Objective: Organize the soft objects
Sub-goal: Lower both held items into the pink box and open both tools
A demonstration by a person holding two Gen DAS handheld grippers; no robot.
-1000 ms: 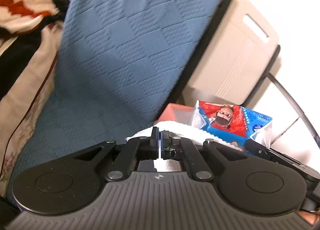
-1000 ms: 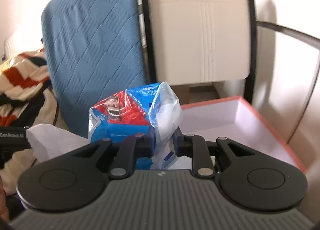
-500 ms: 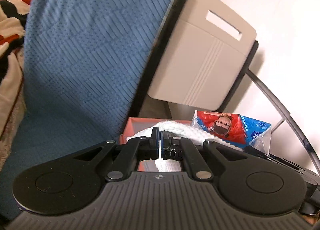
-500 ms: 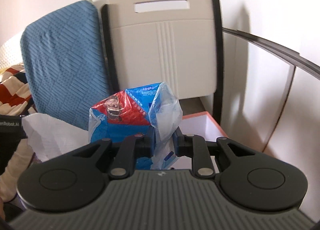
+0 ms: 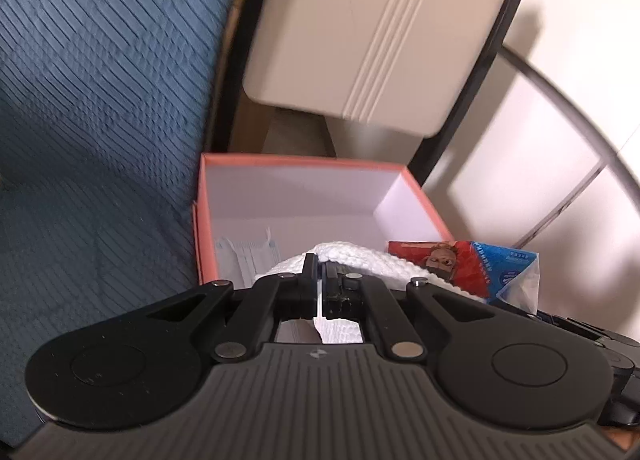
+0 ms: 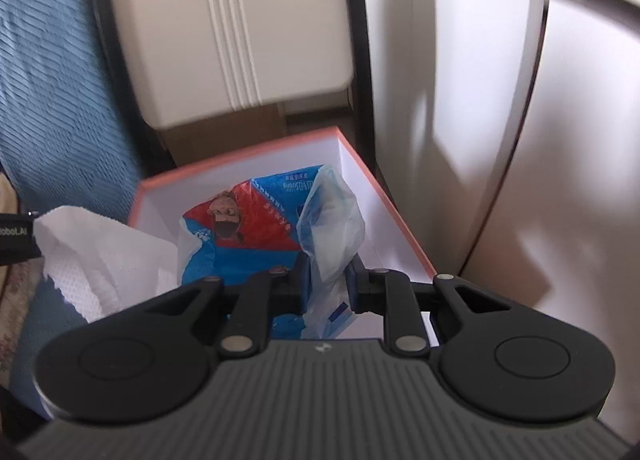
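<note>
Stretching down the far left of the left wrist view, a blue quilted fabric cushion filled that side, and a beige plastic chair back stood beside it. Below the chair back sat an open cardboard box with a coral-orange rim and white inside, with a pale blue pleated face mask lying on its floor. The left gripper hung over the box's near edge, its jaws pressed together on a white textured paper towel. Just right of the towel hung a red and blue plastic packet printed with a masked cartoon face.

In the right wrist view, the towel showed at the left, beside the box. The right gripper pinched the packet by its crumpled clear end, holding it above the box's white interior. A pale wall panel filled the right.
</note>
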